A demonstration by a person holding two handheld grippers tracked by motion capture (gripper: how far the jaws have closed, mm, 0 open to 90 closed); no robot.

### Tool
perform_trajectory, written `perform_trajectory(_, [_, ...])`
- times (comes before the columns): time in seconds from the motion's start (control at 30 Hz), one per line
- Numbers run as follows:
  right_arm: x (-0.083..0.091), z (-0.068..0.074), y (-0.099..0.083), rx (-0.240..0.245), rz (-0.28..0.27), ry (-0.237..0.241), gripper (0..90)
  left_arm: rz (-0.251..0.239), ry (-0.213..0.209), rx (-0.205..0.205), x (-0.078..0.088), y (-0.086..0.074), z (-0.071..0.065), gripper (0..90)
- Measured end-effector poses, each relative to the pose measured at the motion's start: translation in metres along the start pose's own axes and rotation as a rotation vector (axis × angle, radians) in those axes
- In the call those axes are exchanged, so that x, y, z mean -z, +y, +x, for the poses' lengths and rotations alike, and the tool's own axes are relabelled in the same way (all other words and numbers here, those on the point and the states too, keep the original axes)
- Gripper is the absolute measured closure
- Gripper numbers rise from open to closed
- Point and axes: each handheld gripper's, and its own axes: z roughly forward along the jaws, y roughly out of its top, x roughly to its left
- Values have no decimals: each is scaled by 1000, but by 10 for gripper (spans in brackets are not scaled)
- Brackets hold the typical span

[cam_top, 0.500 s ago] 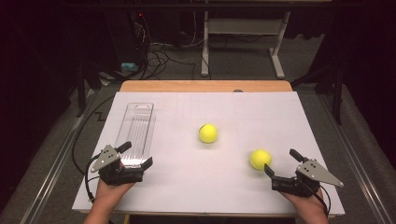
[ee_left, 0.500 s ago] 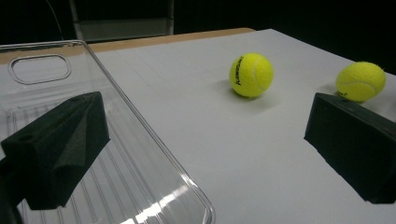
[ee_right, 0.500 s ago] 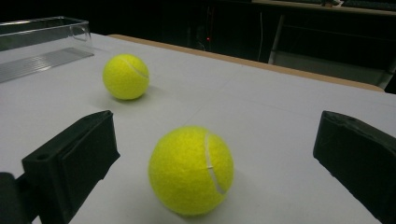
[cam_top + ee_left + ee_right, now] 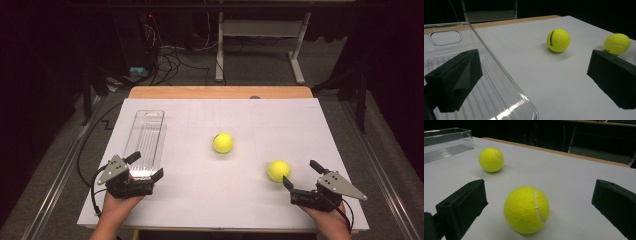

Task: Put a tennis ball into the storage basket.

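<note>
Nothing on the table has shifted measurably since the earlier frame: both tennis balls, the tray and both grippers hold the same positions. Left gripper [image 4: 144, 166] rests at the near end of the clear plastic tray [image 4: 146, 140], jaws spread wide and holding nothing; in the left gripper view one jaw sits over the tray's ribbed floor and the other stands outside its rounded rim, on the white table sheet [image 4: 200, 200]. Tray is a long, narrow, transparent box with rounded corners and an oval handle slot [image 4: 446, 37] at its far end; its long axis runs away from the person. Far tennis ball [image 4: 558, 40], fuzzy yellow felt, carries dark lettering on its side that appears to read "KONGSUN"; it lies ahead of the left jaws and nearer the outer one. Right gripper [image 4: 301, 174] has its jaws wide apart, gripping nothing. Near tennis ball [image 4: 526, 209], white seam showing, sits on the sheet between the right jaws, untouched by either; no lettering is readable on it.
</note>
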Motion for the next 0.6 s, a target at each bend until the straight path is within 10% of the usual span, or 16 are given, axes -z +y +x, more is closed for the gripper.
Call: perform_trajectory(0.6, [1,-1,0,-12,-3,9,0,21,-61,-17,-19,16,-22,7])
